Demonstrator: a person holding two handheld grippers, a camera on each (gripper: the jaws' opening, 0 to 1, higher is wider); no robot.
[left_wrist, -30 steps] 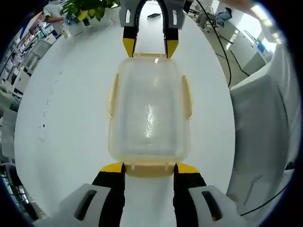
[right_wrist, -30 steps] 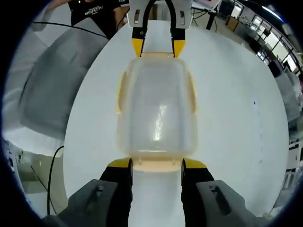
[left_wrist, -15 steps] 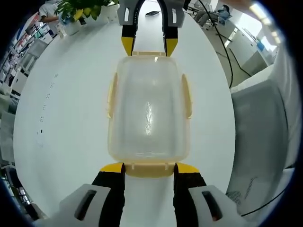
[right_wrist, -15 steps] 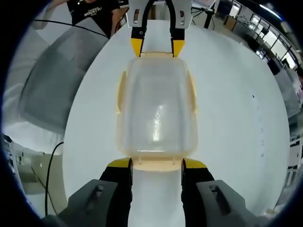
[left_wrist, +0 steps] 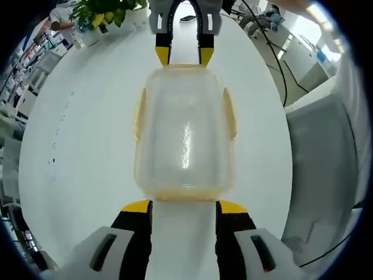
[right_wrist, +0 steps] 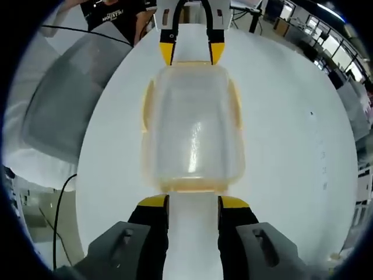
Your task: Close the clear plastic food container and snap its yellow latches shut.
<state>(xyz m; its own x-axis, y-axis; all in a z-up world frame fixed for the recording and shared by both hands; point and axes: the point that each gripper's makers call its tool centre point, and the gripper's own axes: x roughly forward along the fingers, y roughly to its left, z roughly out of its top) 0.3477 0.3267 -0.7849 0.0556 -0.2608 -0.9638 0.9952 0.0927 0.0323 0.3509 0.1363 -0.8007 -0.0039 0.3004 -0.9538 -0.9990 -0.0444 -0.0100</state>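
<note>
Clear rectangular plastic food container w/ lid on (left_wrist: pixel 185 131) sits in the middle of the round white bench (left_wrist: pixel 81 146), lengthwise between the two grippers. In left gripper view, left gripper (left_wrist: pixel 183 207) is at the container's near short end, its black yellow-tipped jaws parted about as wide as that end, tips just beside the near yellow end latch (left_wrist: pixel 183 196), gripping nothing. Right gripper (left_wrist: pixel 182 55) faces it from the far end, jaws apart, tips at the far edge of the lid. Yellow side latches (left_wrist: pixel 140 114) lie along both long sides. Right gripper view mirrors this: container (right_wrist: pixel 192 125) centred, own jaws (right_wrist: pixel 192 202) spread by the near end latch (right_wrist: pixel 192 186), left gripper (right_wrist: pixel 192 51) opposite. Potted green plant (left_wrist: pixel 105 11) at far left of bench.
</note>
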